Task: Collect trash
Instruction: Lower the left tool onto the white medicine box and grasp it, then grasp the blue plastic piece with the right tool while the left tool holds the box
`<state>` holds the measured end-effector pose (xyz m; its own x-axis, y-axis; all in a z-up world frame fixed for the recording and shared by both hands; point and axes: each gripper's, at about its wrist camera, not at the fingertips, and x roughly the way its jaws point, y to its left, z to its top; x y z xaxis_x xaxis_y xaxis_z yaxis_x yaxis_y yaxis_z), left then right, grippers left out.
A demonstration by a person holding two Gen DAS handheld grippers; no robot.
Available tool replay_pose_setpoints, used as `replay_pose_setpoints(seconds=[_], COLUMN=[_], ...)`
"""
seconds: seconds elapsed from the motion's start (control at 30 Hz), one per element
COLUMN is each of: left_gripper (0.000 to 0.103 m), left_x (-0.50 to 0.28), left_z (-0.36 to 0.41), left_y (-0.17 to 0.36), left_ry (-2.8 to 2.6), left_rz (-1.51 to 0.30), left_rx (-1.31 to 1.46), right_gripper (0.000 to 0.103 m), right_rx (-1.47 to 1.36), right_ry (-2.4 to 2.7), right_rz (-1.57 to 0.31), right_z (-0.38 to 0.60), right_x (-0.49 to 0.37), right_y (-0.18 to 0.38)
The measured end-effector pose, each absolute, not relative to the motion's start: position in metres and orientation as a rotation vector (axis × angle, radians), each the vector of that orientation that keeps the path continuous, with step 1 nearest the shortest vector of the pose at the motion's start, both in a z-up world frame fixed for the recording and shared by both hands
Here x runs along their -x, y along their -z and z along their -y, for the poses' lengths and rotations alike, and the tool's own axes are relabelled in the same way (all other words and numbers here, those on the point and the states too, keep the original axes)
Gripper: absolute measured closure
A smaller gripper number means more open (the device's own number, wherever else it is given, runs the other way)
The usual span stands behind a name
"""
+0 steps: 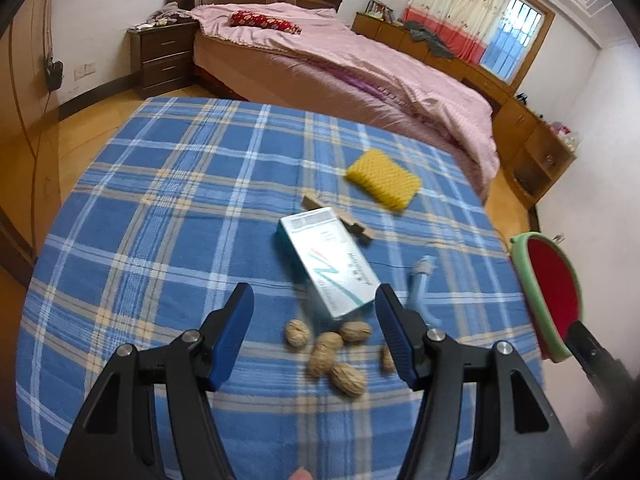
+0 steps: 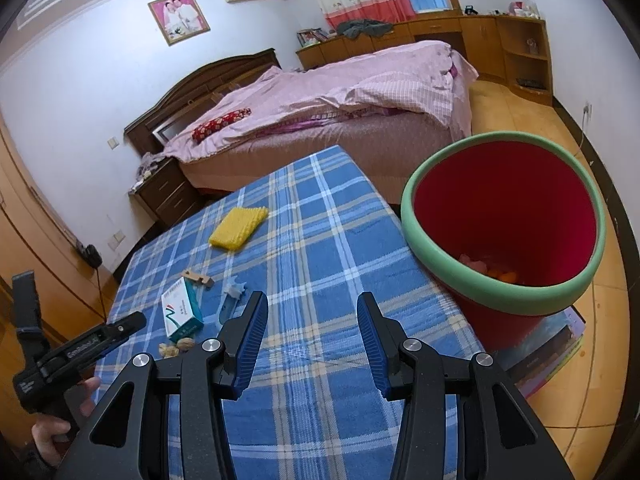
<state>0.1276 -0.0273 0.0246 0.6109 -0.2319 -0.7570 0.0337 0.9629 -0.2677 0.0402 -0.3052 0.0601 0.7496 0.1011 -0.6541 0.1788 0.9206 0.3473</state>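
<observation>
A white and teal carton (image 1: 328, 260) lies on the blue plaid tablecloth (image 1: 180, 208), with several walnuts (image 1: 332, 350) just in front of it. My left gripper (image 1: 314, 308) is open and empty, hovering over the walnuts and the carton's near end. A yellow sponge (image 1: 384, 178), a small wooden piece (image 1: 356, 230) and a pale blue plastic item (image 1: 420, 284) lie beyond. My right gripper (image 2: 312, 316) is open and empty above the cloth, left of the red bin with a green rim (image 2: 504, 224). The carton (image 2: 180, 312) and walnuts (image 2: 178, 347) also show in the right wrist view.
The bin (image 1: 552, 296) stands off the table's right edge on a stack of coloured boards (image 2: 548, 356) and holds some trash. A bed with pink covers (image 1: 340, 56) lies behind the table. A nightstand (image 1: 164, 56) and wooden cabinets (image 2: 480, 36) line the walls.
</observation>
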Motion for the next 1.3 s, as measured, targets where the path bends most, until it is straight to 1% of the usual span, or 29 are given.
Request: replay_pose_setpoints(seconds=[0.63, 1.03, 1.3], left_gripper=[0.04, 0.04, 0.043], left_x=[-0.179, -0.177, -0.168], left_z=[0.073, 0.071, 0.062], left_y=[0.008, 0.014, 0.004], left_ry=[0.113, 0.134, 0.186], left_rz=[-0.977, -0.96, -0.926], left_rx=[0.149, 0.151, 0.174], right_gripper=[0.055, 0.055, 0.055], right_rx=[-0.452, -0.449, -0.417], right_ry=[0.045, 0.036, 0.026], right_rz=[-0.781, -0.791, -0.792], right_z=[0.322, 0.322, 0.31], right_x=[-0.052, -0.055, -0.058], right_y=[-0.033, -0.031, -0.036])
